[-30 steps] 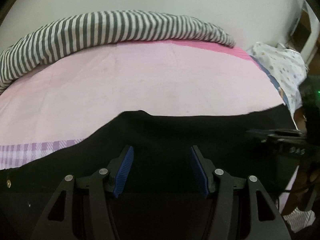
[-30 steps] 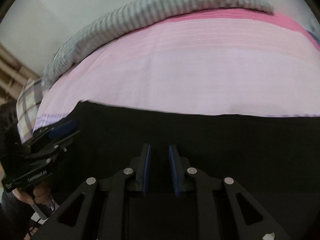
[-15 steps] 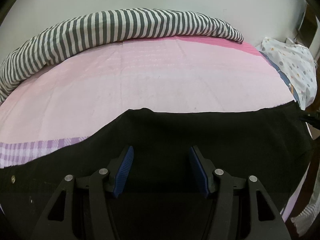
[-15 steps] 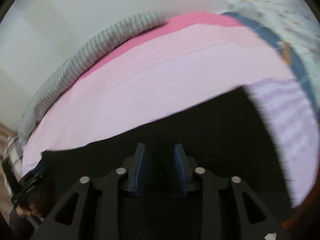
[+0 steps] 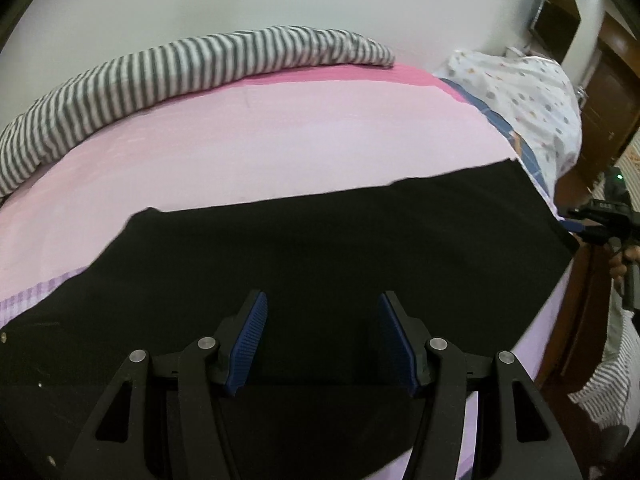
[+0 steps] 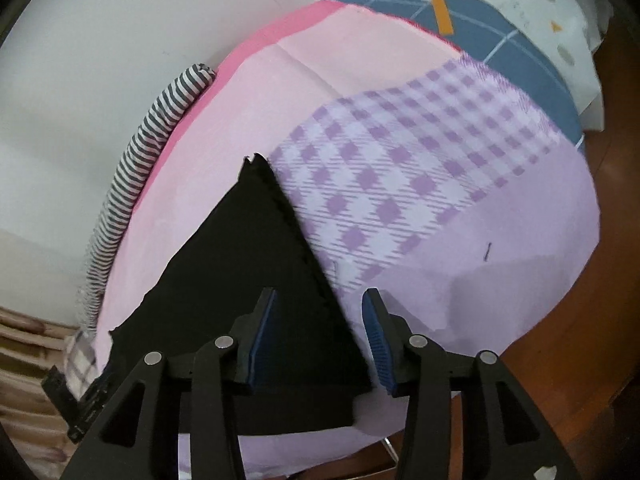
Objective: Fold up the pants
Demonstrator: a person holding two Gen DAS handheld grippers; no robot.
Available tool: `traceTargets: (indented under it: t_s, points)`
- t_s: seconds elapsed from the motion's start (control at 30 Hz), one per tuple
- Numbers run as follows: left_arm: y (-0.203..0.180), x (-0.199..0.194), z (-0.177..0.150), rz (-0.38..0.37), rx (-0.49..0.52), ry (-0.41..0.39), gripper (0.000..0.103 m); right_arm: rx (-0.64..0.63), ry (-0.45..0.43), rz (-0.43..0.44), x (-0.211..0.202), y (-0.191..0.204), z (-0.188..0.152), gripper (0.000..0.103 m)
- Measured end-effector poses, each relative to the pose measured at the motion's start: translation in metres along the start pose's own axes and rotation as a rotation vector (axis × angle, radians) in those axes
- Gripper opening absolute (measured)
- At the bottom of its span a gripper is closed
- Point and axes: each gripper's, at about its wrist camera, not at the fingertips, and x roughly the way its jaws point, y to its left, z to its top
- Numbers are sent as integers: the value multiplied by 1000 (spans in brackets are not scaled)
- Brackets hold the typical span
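Black pants point(image 5: 320, 248) lie flat on the pink sheet point(image 5: 280, 140). Left gripper point(image 5: 322, 340) hovers above them, jaws apart — nothing gripped. Right gripper point(image 6: 320, 328) jaws are opening over the pants' edge — pads clear of the cloth.

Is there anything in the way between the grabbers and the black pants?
Nothing visible is. The left gripper is open right above the black pants. The right gripper is opening over their end edge, with only flat bedsheet beside it.

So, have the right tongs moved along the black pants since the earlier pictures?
Yes. The right tongs moved from mid-pants to the black pants end by the purple checked sheet; jaws opening.
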Motion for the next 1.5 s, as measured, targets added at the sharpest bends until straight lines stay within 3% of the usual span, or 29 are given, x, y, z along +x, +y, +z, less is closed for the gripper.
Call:
traceTargets:
  t_s: [0.4, 0.47, 0.53, 0.73, 0.83, 0.97, 1.1, 1.3, 1.5]
  points:
    - [-45, 10, -10, -15, 58, 53, 59, -87, 125, 295, 23, -3, -1, 42]
    - [-51, 12, -11, -22, 75, 62, 59, -69, 121, 332, 27, -3, -2, 38]
    - [-56, 14, -11, -24, 88, 66, 59, -43, 126, 334, 33, -6, -3, 13]
    - [-60, 28, -14, -43, 92, 119, 59, -14, 67, 300, 28, 0, -12, 10]
    - [-58, 35, -16, -24, 89, 127, 59, 23, 36, 332, 19, 12, -13, 10]
    - [-58, 32, -18, -26, 91, 114, 59, 9, 5, 373, 6, 48, -16, 10]
    - [-36, 13, -19, -36, 20, 72, 59, -33, 18, 417, 5, 99, -22, 10]
    - [22, -31, -26, -15, -128, -25, 59, -138, 109, 457, 32, 187, -42, 10]
    - [70, -71, -43, 15, -229, -120, 62, -247, 254, 487, 80, 267, -85, 10]
